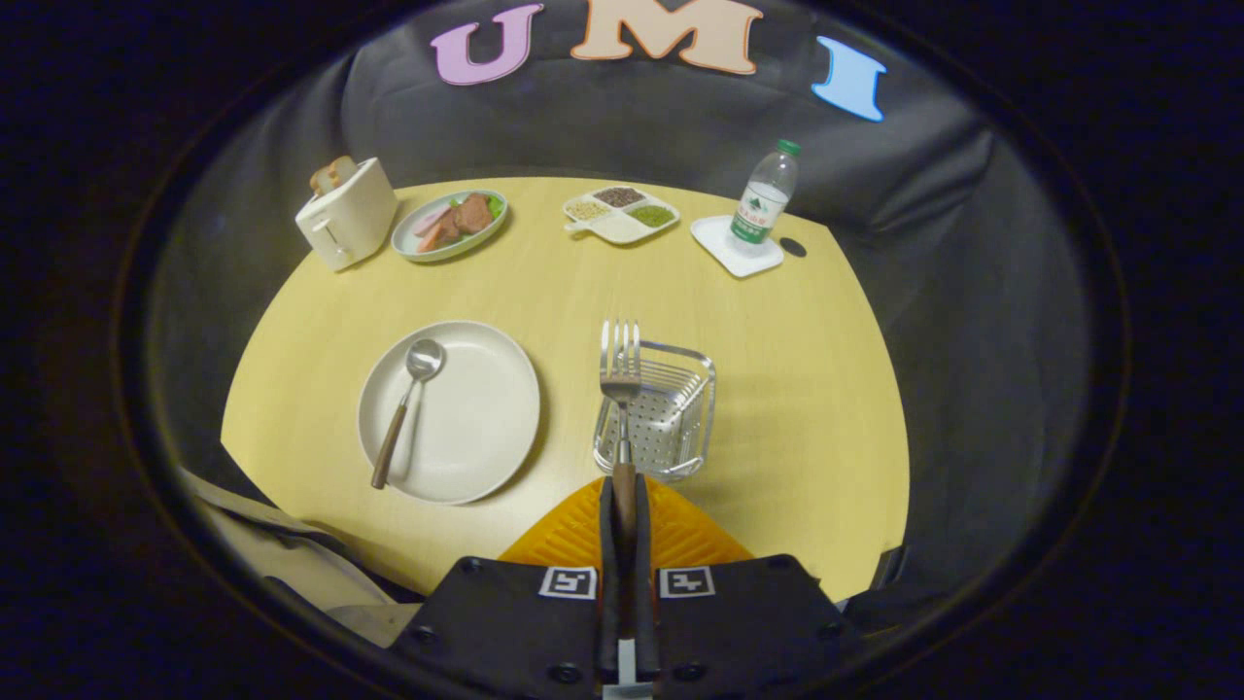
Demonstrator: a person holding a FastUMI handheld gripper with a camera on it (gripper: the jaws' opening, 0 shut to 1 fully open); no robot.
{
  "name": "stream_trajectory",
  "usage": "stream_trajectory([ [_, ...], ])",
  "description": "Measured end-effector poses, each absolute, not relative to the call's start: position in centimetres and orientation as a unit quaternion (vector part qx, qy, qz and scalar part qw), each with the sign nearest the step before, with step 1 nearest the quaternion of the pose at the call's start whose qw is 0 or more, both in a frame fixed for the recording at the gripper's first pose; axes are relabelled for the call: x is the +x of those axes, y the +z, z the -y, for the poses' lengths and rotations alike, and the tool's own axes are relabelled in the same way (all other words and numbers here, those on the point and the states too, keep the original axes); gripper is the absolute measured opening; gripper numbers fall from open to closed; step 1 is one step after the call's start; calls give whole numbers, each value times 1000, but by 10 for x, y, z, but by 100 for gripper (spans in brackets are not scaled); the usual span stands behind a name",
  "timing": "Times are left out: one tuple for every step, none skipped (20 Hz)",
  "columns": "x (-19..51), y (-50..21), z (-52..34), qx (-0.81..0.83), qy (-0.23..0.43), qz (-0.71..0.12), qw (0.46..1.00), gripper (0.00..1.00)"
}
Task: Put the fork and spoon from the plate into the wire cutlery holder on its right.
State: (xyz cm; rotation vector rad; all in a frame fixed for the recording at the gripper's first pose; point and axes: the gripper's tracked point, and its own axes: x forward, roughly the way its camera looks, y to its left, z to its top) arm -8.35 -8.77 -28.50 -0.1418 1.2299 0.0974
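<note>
Roughly halfway: gripper point(623, 506) jaws clamp the fork point(620, 374) by its handle, tines forward, over the near-left rim of the wire cutlery holder point(671, 413), not yet in. Spoon point(408, 403) lies on the plate point(476, 428), untouched. Fork handle's rear end hidden between jaws; height above holder unclear.
</note>
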Motion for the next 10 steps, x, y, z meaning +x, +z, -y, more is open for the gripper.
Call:
stream_trajectory([
  [-84, -288, 92, -69, 42, -581, 810, 10],
  [-84, -290, 95, -69, 39, -587, 806, 10],
  [-86, -293, 97, -68, 36, -592, 802, 10],
  [-87, -295, 98, -67, 34, -597, 799, 10],
  [-88, -297, 100, -66, 31, -602, 796, 10],
  [-87, -298, 102, -66, 27, -603, 794, 10],
  [-85, -298, 103, -65, 25, -604, 794, 10],
  [-83, -299, 102, -62, 26, -603, 795, 10],
  [-83, -298, 99, -58, 29, -604, 794, 11],
  [-81, -297, 98, -56, 30, -603, 795, 13],
])
